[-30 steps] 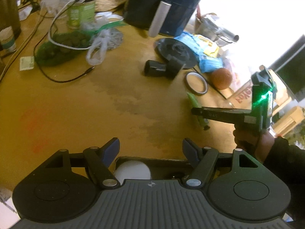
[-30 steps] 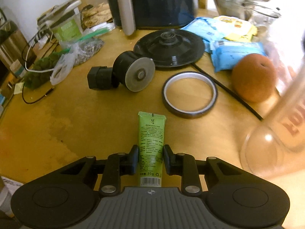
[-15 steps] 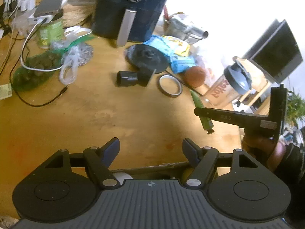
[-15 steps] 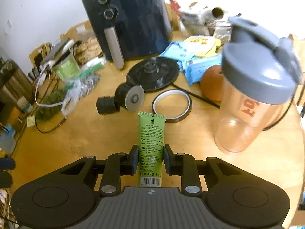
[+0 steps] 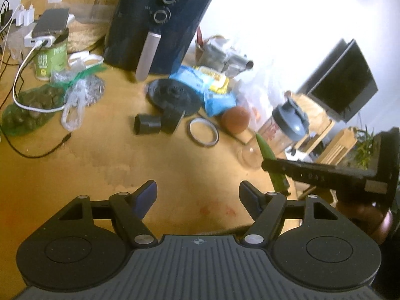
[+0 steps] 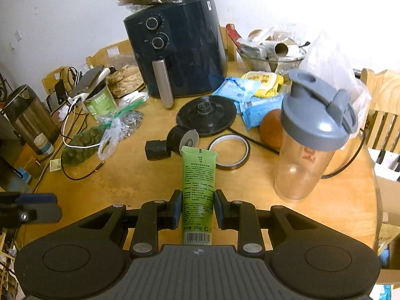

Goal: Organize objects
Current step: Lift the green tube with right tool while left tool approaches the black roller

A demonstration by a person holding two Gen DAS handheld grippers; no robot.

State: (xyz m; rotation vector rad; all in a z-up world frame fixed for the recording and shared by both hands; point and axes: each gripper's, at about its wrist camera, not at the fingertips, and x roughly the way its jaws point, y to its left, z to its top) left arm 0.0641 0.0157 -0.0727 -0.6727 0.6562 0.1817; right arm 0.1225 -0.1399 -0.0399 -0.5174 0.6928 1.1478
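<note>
My right gripper (image 6: 196,206) is shut on a green tube (image 6: 198,175), held above the wooden table (image 6: 125,182) with its flat end pointing away. In the left wrist view the same green tube (image 5: 267,152) sticks out of the right gripper (image 5: 271,166) at the right side, above the table edge. My left gripper (image 5: 197,195) hangs open over bare wood near the table's front, nothing between its fingers. A tape ring (image 6: 228,153), a black cylinder part (image 6: 172,142) and a brown round fruit (image 6: 271,128) lie beyond the tube.
A clear shaker bottle with grey lid (image 6: 310,135) stands right of the tube. A dark air fryer (image 6: 175,47), a black round base (image 6: 206,115), blue packets (image 6: 250,97), a green can (image 6: 101,102), bagged items (image 6: 85,145) and cables crowd the back. Wooden chairs (image 6: 382,115) stand at right.
My right gripper has risen with the green tube, so more of the table and the whole shaker bottle show. The left gripper tilted up; the white object under it has left view.
</note>
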